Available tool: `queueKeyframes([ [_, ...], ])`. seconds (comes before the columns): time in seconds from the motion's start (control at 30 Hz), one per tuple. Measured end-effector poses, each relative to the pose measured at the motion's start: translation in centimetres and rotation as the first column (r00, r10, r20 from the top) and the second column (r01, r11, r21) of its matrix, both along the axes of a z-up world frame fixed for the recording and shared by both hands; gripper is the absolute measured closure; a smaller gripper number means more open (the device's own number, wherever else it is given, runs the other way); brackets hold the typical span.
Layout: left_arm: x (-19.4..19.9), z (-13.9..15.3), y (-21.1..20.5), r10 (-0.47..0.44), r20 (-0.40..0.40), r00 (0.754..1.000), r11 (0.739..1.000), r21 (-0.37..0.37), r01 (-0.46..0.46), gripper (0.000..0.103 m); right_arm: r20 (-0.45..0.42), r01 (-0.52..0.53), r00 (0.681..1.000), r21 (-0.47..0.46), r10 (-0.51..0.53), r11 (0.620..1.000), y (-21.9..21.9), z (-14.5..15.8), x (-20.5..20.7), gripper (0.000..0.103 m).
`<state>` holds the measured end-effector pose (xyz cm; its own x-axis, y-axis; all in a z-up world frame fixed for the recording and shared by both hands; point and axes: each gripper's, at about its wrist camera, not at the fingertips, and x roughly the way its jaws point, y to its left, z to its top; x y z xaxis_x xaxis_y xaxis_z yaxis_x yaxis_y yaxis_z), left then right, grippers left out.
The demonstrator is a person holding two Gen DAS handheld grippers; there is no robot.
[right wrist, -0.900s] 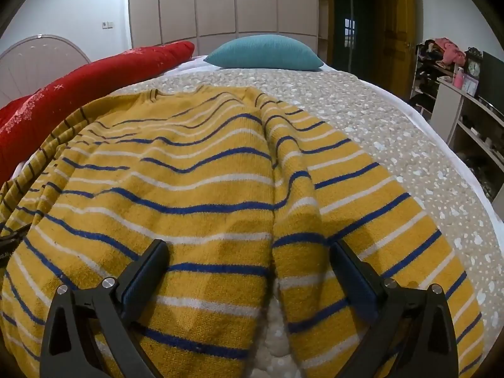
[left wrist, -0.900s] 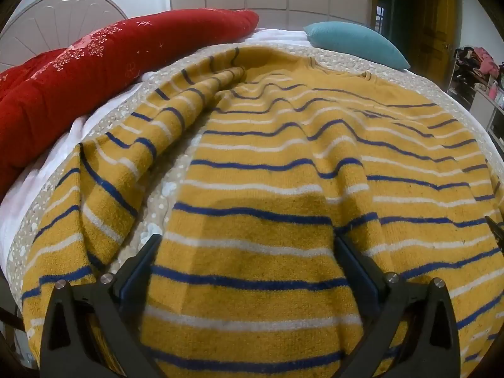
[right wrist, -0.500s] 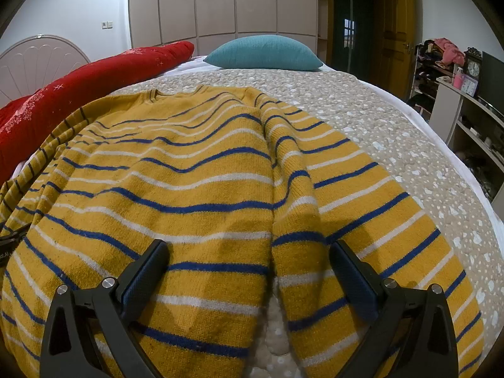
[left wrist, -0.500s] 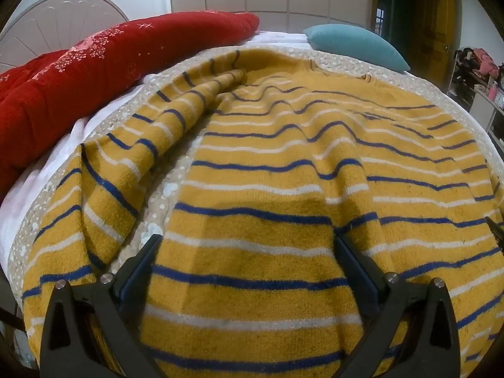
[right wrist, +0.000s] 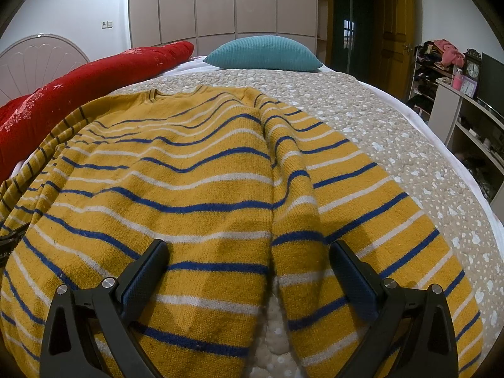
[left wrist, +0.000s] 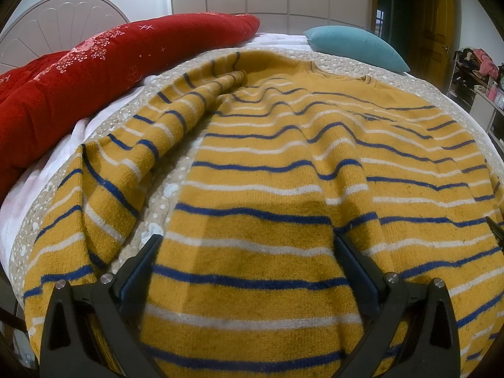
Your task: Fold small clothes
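Where writing might show, none legible, striped sweater

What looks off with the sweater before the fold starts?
The striped sweater is not flat: wavy ridges cross its body, and its left sleeve lies bunched and twisted. The right sleeve looks smoother. No damage shows. Both grippers are open.

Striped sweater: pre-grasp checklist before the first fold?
1. striped sweater spread flat on the bedspread: not ok, body rippled.
2. left gripper open: ok.
3. right gripper open: ok.
4. Nothing pinched by either gripper: ok.
5. left sleeve laid out: not ok, bunched.
6. right sleeve laid out: ok, alongside the body.
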<state>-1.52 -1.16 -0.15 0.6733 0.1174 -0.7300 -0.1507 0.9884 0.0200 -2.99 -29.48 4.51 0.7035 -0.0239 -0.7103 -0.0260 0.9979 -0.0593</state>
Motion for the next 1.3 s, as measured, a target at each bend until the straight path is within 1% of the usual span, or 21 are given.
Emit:
queueKeyframes([
  [0.67, -0.39, -0.02, -0.19, 0.006, 0.025, 1.0, 1.0, 0.015, -0.006, 0.0, 0.013, 0.002, 1.0, 0.004, -0.002, 1.0, -0.08, 0.01, -0.35, 0.0],
  [1.1, -0.63, 0.04, -0.34, 0.01, 0.035, 0.999, 1.0, 0.02, -0.01, 0.0, -0.005, 0.012, 1.0, 0.008, -0.012, 1.0, -0.07, 0.03, -0.33, 0.0],
  [1.3, -0.74, 0.07, -0.31, 0.011, 0.04, 0.999, 1.0, 0.025, -0.012, 0.0, -0.023, 0.012, 1.0, 0.025, -0.011, 1.0, -0.11, 0.01, -0.36, 0.0],
])
